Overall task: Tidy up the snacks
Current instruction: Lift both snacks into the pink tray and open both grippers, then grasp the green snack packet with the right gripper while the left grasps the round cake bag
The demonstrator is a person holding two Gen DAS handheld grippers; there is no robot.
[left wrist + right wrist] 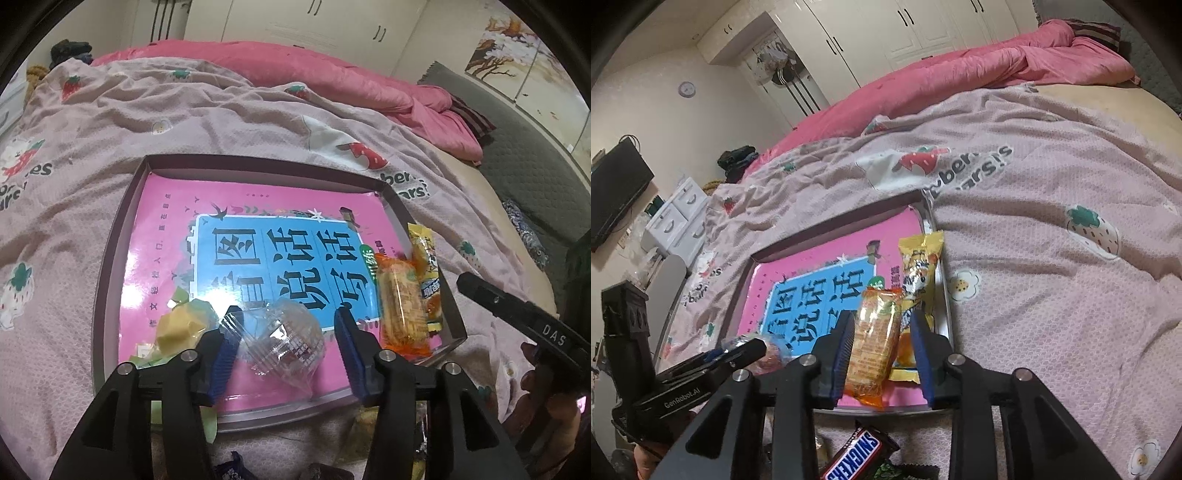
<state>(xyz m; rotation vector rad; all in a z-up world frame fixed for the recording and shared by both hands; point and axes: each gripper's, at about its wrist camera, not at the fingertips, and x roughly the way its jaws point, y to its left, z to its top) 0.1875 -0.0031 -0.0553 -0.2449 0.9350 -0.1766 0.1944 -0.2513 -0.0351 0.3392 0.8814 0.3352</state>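
Pink bedspread (pixel 221 122); white wardrobes (pixel 886 33)

Both wrist views look closely across one tray (pixel 122 206)

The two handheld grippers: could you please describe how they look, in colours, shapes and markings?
Both are matte black with triangular cut-out linkages, silver pivot bolts and ribbed blue pads on the fingers. The right gripper reads "DAS" on its body in the left view; the left gripper reads "GenRobot.AI" in the right view. No cables or sleeves show.
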